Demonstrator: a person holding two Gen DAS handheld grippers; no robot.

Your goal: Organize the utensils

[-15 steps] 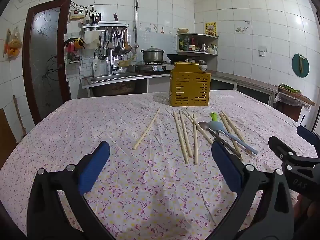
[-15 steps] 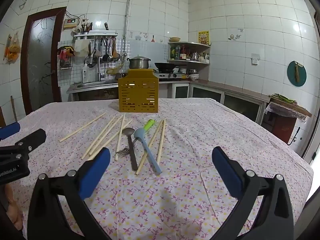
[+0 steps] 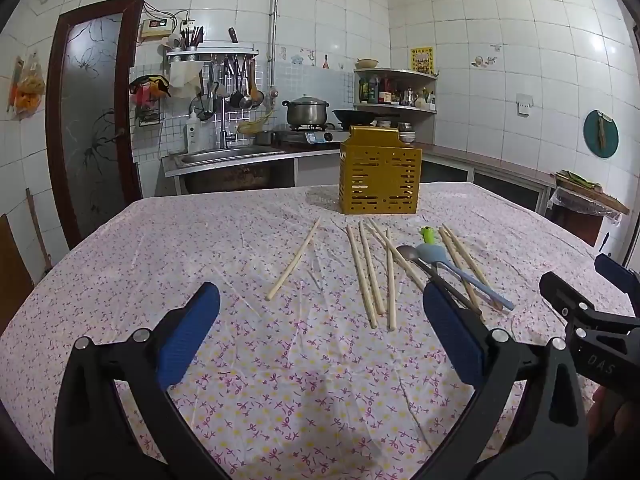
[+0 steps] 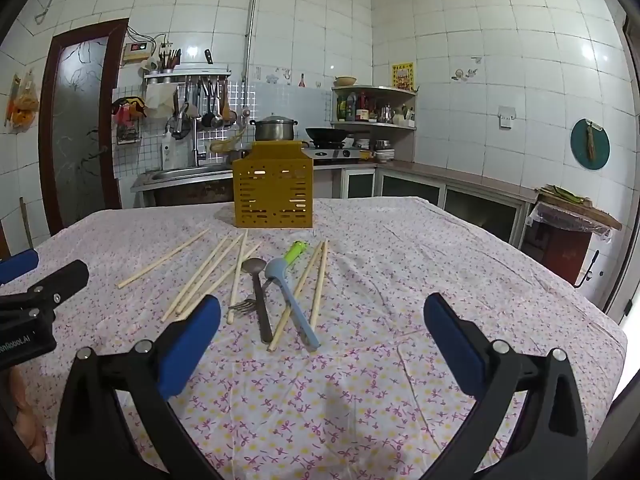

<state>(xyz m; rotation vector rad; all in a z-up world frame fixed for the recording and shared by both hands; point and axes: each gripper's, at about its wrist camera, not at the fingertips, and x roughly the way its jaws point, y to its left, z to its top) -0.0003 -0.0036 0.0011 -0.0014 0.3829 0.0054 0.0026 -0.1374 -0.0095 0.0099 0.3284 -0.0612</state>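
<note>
A yellow slotted utensil holder (image 3: 379,176) (image 4: 273,196) stands upright at the far middle of the table. In front of it lie several wooden chopsticks (image 3: 366,272) (image 4: 208,276), one lone chopstick (image 3: 294,265) to the left, a metal spoon (image 4: 258,296), a fork (image 4: 242,305), a blue spoon (image 4: 290,300) and a green-handled utensil (image 4: 296,251). My left gripper (image 3: 320,328) is open and empty, above the cloth short of the chopsticks. My right gripper (image 4: 322,336) is open and empty, just short of the spoons.
A floral cloth (image 3: 240,360) covers the table; its right edge (image 4: 580,300) drops off. Behind are a sink counter (image 3: 228,156), a stove with a pot (image 3: 306,112) and a door (image 3: 92,120). The other gripper shows at each view's edge (image 3: 592,320) (image 4: 36,300).
Both views are almost unchanged; the grippers stay open and hold their place over the near table.
</note>
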